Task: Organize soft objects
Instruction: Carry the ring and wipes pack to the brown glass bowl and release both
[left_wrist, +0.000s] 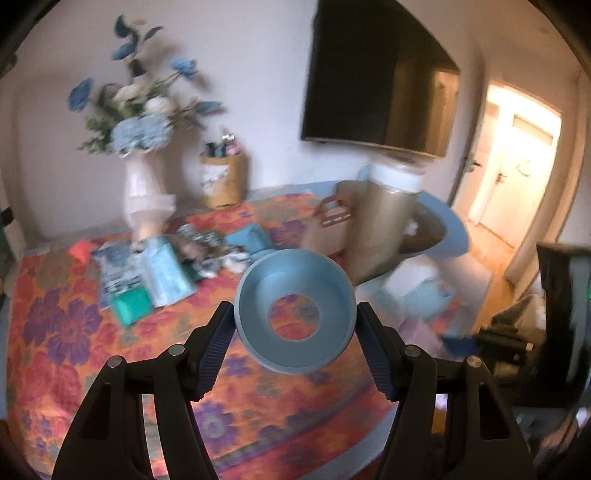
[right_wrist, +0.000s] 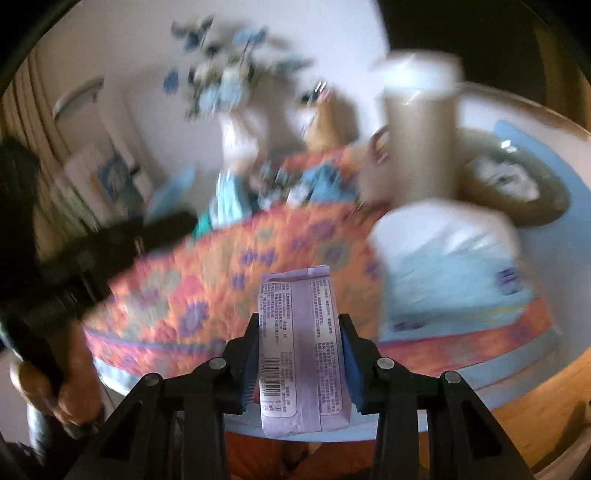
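Note:
My left gripper (left_wrist: 295, 317) is shut on a blue ring-shaped bowl with a hole in its bottom (left_wrist: 295, 310) and holds it in the air above the floral tablecloth (left_wrist: 74, 332). My right gripper (right_wrist: 298, 339) is shut on a flat lilac packet with printed text and a barcode (right_wrist: 301, 354), held above the table's near edge. A heap of soft packets and cloths (left_wrist: 162, 269) lies on the cloth at the back left; it shows blurred in the right wrist view (right_wrist: 258, 192). A pale blue and white pack (right_wrist: 450, 258) lies at the table's right.
A white vase of blue flowers (left_wrist: 142, 192) and a tan pot (left_wrist: 223, 181) stand at the back. A tall beige cylinder (left_wrist: 384, 221) and a paper bag (left_wrist: 328, 229) stand right of centre. A dark screen (left_wrist: 376, 77) hangs on the wall. A doorway (left_wrist: 517, 162) is at right.

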